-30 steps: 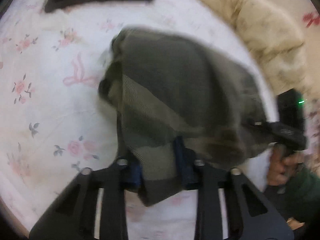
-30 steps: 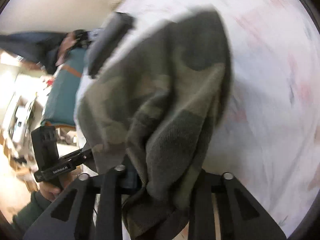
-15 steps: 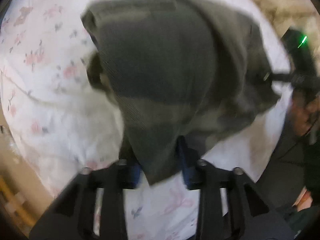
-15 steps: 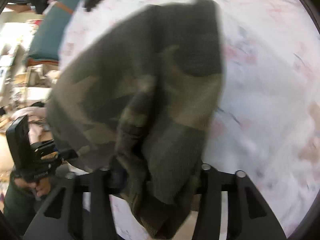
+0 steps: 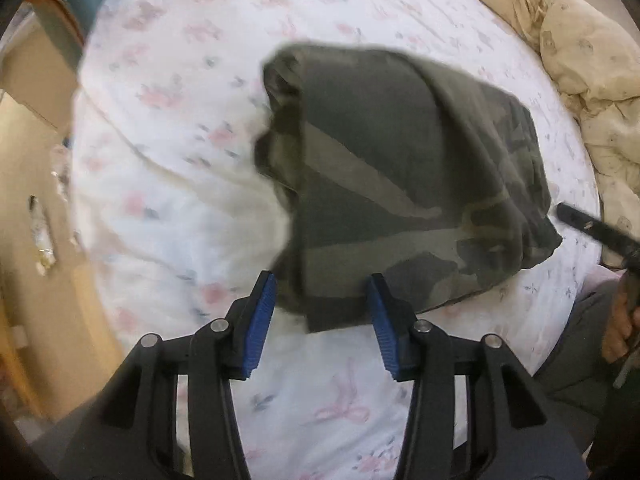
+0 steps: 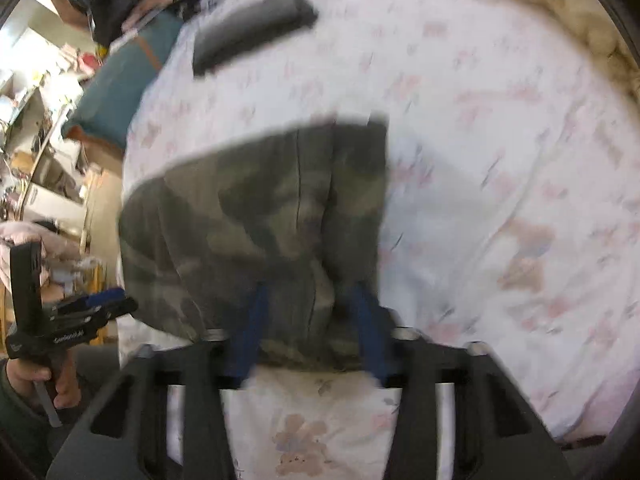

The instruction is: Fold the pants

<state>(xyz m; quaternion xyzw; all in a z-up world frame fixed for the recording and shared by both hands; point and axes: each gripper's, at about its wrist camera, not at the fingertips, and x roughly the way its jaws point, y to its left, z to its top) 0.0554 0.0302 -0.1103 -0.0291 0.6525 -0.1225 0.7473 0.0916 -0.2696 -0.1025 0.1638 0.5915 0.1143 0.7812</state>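
Observation:
The folded camouflage pants [image 5: 400, 168] lie on the white floral bed sheet [image 5: 168, 160]. My left gripper [image 5: 322, 316] hovers over their near edge. Its jaws are opening, the blue pads [image 5: 260, 320] stand apart, and the fabric edge lies loosely between them. In the right wrist view the picture is blurred. There the pants [image 6: 248, 216] bunch up and fill the gap of my right gripper [image 6: 308, 320], whose jaws are closing on the fabric. The left gripper [image 6: 92, 304] shows beside the pants' left edge, held by a hand [image 6: 36, 372].
A dark folded garment [image 6: 252, 28] lies at the far end of the bed. A crumpled cream quilt [image 5: 580, 60] is piled along the right side. The bed's edge drops off at left, with a teal object [image 6: 120, 92] and cluttered furniture beyond.
The pants, lifted and hanging from both grippers before, now rest on the bed. My left jaws have spread and let the fabric go. Both views have swung across the bed.

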